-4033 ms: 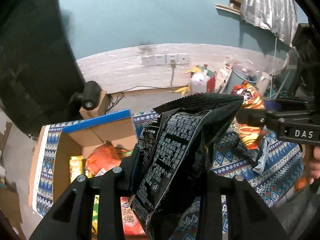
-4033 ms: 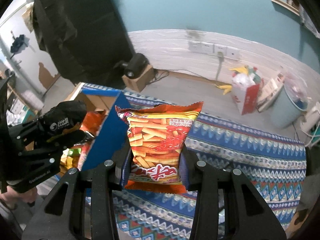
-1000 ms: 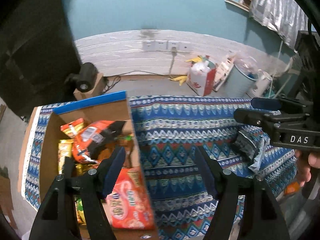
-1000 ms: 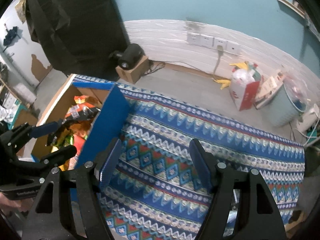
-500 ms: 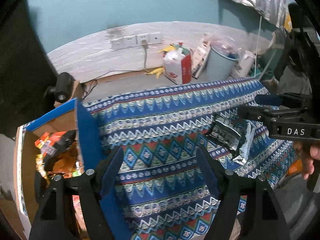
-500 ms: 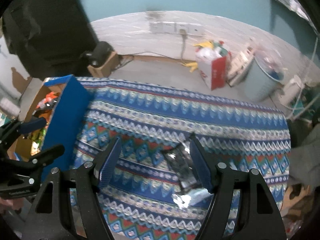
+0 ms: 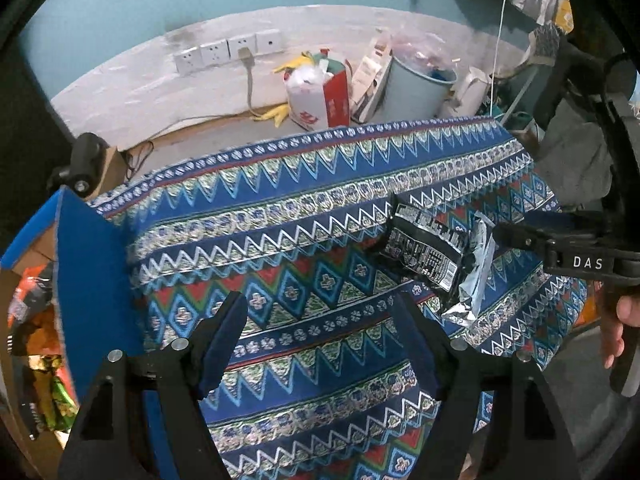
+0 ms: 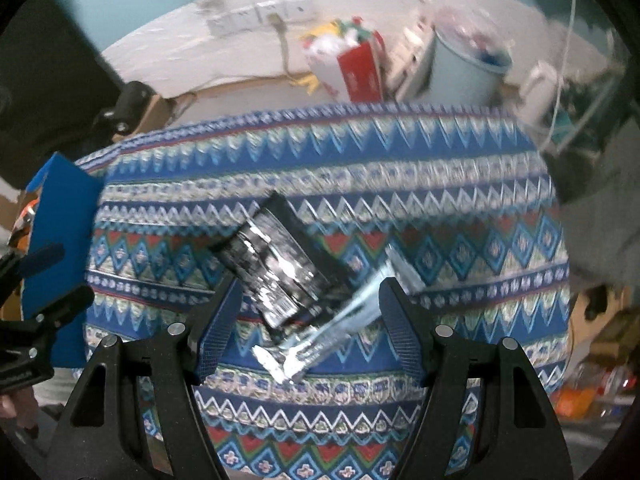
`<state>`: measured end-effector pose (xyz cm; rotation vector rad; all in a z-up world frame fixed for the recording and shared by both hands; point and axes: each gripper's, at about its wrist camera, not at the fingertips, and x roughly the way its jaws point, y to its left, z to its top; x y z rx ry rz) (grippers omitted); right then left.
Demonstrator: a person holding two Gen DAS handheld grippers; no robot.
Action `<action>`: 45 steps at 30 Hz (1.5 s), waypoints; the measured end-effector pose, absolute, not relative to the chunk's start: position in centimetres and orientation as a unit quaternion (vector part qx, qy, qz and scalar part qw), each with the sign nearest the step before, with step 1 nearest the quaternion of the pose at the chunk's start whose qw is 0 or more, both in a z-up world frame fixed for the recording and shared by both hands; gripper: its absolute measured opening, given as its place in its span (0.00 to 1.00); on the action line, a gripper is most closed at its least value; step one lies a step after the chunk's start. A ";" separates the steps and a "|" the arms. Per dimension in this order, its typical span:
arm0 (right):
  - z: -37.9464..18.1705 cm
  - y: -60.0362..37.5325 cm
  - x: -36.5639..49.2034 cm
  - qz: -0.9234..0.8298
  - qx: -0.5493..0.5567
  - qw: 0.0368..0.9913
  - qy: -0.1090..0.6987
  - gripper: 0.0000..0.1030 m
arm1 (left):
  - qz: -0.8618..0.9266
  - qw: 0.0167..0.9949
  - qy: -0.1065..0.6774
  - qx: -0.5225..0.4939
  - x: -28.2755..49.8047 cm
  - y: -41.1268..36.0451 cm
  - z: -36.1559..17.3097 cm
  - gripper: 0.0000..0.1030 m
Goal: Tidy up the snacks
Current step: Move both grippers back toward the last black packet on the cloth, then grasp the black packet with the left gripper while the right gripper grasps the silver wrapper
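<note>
Both grippers have swung from the cardboard box (image 7: 24,280) to the patterned cloth (image 7: 320,208).
Right gripper (image 8: 310,312): fingers spread, straddling the black snack packet (image 8: 280,268). Left gripper (image 7: 320,320): fingers spread, empty; packet at 2 o'clock.

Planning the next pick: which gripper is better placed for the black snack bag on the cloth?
Right. The right gripper hangs open with the black snack bag just ahead between its fingers. The left gripper, also open, faces bare cloth.
</note>
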<state>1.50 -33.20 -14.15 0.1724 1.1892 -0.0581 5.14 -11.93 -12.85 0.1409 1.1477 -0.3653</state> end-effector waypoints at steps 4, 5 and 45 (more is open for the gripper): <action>-16.5 -34.4 1.3 -0.048 0.096 0.808 0.580 0.69 | -0.174 0.815 0.547 0.074 5.8 -12.7 -14.2 0.74; -17.1 -34.6 1.3 -0.052 0.100 0.803 0.585 0.69 | -0.173 0.815 0.548 0.078 5.9 -12.9 -14.5 0.74; -23.8 -28.1 5.7 0.084 -0.018 0.777 0.624 0.26 | -0.126 0.762 0.635 -0.024 10.4 -11.7 -20.6 0.74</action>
